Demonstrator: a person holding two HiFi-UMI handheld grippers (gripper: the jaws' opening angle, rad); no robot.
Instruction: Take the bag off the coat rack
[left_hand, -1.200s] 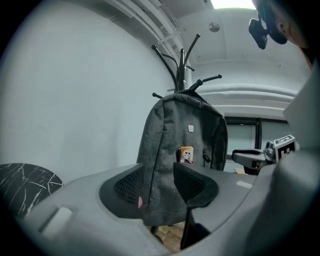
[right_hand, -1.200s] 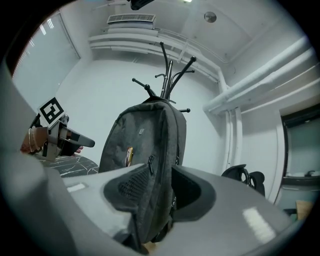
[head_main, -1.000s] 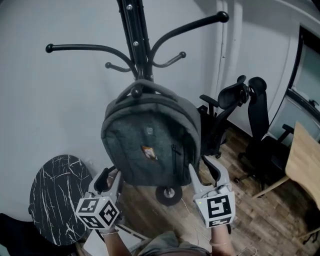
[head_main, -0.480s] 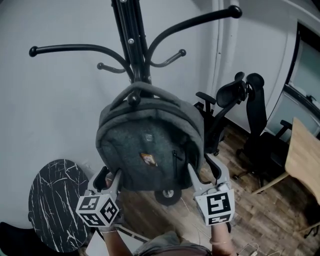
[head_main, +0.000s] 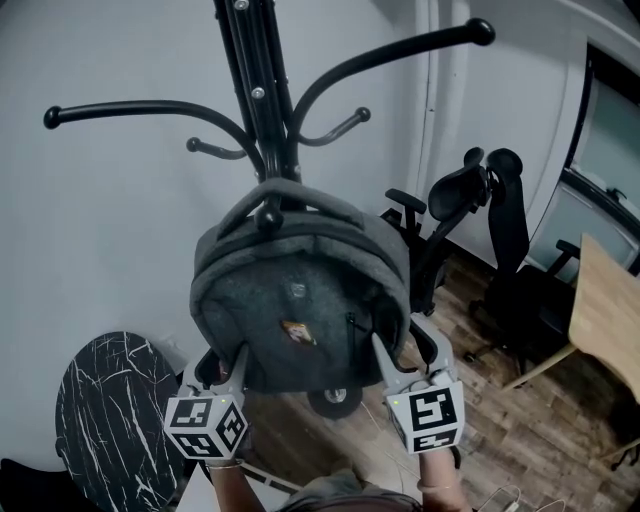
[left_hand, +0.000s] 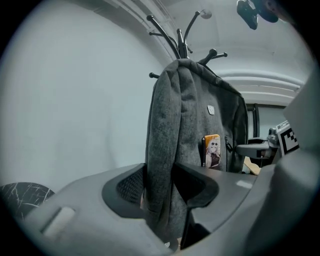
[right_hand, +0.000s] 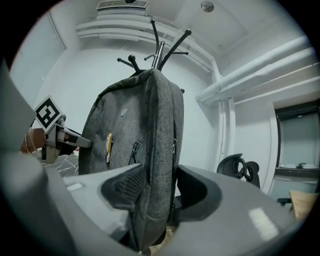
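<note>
A grey backpack (head_main: 300, 300) hangs by its top loop from a hook of the black coat rack (head_main: 255, 110). My left gripper (head_main: 225, 362) is at the bag's lower left side. In the left gripper view the bag's side edge (left_hand: 162, 150) fills the gap of that gripper (left_hand: 160, 185), touching both pads as the jaws are closing. My right gripper (head_main: 400, 340) is at the lower right side. Its own view shows the bag's edge (right_hand: 155, 150) between the jaws of that gripper (right_hand: 159, 192), against the left pad, with a thin gap at the right pad.
Black office chairs (head_main: 490, 230) stand to the right on the wood floor. A round black marble-pattern table (head_main: 100, 410) is at the lower left, and a light wooden tabletop (head_main: 610, 320) at the right edge. A white wall is behind the rack.
Both grippers have moved up and in along the bag's lower sides, so that its side edges now sit deeper between the jaws. The bag still hangs on the hook.
</note>
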